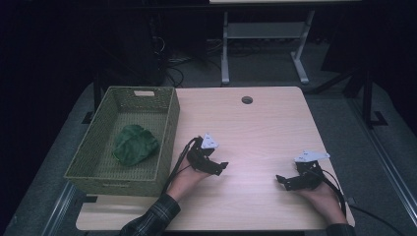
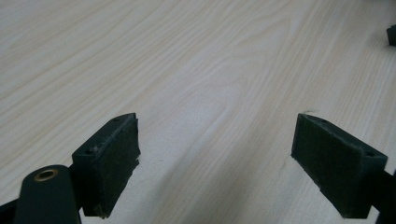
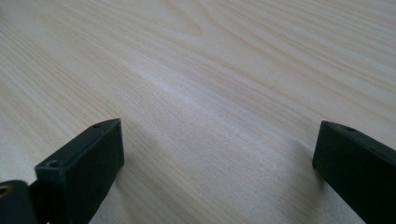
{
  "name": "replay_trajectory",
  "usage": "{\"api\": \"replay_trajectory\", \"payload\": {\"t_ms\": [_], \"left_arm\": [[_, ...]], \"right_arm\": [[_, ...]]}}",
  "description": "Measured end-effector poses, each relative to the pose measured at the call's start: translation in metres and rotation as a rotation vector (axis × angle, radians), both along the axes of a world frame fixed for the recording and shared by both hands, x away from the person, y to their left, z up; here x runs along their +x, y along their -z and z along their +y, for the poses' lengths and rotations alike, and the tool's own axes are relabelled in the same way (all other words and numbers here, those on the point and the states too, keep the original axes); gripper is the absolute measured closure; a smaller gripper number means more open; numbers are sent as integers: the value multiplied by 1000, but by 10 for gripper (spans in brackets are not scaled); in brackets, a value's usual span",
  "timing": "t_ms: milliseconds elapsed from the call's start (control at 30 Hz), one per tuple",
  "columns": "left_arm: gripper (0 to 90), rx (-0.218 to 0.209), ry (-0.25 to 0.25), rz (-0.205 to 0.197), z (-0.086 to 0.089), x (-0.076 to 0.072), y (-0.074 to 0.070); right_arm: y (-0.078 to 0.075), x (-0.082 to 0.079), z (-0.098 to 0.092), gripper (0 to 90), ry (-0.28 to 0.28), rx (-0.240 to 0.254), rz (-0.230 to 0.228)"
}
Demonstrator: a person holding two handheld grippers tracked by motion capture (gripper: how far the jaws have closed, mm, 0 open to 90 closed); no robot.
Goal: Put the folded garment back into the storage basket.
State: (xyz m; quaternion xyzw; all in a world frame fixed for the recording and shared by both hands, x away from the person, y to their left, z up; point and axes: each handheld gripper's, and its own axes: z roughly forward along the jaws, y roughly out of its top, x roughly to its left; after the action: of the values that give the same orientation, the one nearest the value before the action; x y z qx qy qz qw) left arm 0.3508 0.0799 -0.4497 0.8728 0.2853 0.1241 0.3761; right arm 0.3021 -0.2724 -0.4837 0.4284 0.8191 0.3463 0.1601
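On the worktop (image 1: 255,128) we rest both tongs wide and empty, left tongs (image 1: 220,167) nearest the basket (image 1: 169,125) holding green cloth (image 1: 135,145); next likely reach there.

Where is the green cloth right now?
In the high view, the green cloth lies inside the woven basket at the table's left side, just left of the left claw.

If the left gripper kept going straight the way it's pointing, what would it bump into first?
Probably the other gripper. The left gripper has open, empty jaws pointing across the bare table toward the right gripper. Nothing lies between them, though it might dip and touch the tabletop first.
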Motion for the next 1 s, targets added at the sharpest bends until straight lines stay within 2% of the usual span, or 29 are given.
{"api": "replay_trajectory", "payload": {"t_ms": [333, 433, 467, 500, 600, 700, 1000], "left_arm": [[145, 24, 16, 25, -6, -2, 17], [145, 45, 20, 11, -9, -3, 23], [145, 45, 23, 12, -9, -4, 26], [143, 25, 20, 22, -9, -4, 27], [140, 6, 29, 5, -10, -6, 29], [141, 8, 45, 3, -11, -6, 29], [141, 6, 47, 4, -11, -7, 29]], "right_arm": [[0, 0, 0, 18, 0, -1, 0], [0, 0, 0, 18, 0, 0, 0], [0, 0, 0, 18, 0, 0, 0], [0, 0, 0, 18, 0, 0, 0], [0, 0, 0, 18, 0, 0, 0], [0, 0, 0, 18, 0, -1, 0], [0, 0, 0, 18, 0, 0, 0]]}}
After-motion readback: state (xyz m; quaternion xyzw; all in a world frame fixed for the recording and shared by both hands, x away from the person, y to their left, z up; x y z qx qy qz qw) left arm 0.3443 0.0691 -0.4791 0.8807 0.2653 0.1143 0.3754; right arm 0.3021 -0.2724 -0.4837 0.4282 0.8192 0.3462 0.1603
